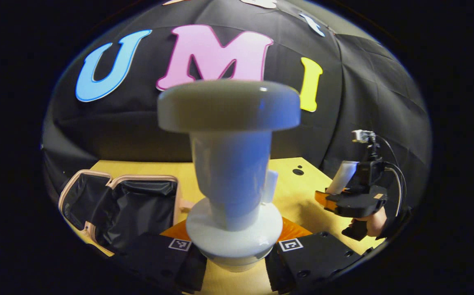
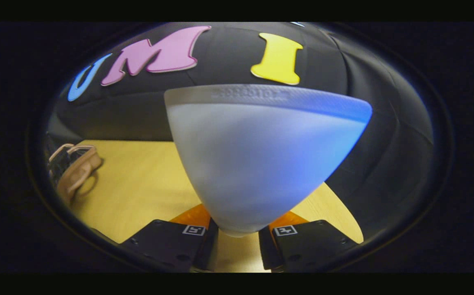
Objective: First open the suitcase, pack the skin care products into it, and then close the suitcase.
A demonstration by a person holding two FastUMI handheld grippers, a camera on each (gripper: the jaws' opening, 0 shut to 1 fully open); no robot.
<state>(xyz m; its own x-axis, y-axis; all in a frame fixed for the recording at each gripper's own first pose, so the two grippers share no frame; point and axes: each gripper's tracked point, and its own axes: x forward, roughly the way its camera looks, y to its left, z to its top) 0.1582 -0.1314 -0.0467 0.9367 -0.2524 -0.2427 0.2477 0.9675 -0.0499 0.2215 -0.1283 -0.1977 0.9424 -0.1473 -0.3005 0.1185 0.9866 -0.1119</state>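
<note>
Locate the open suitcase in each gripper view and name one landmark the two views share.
Left gripper view: suitcase lies open at lower left, dark lining up.
Right gripper view: suitcase sits at the far left edge, partly cut off.
Shared landmark: the yellow wooden table beneath it.

A light wooden table (image 1: 290,192) stands before a creased black cloth wall (image 1: 368,90), under bluish light.

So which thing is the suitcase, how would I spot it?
Start at the yellow table in front of the black wall. At its far left end the suitcase lies wide open, with black lining and a pale pink rim. The white bottle in the left claw and the tube in the right claw are held up; the suitcase lies flat.
</note>
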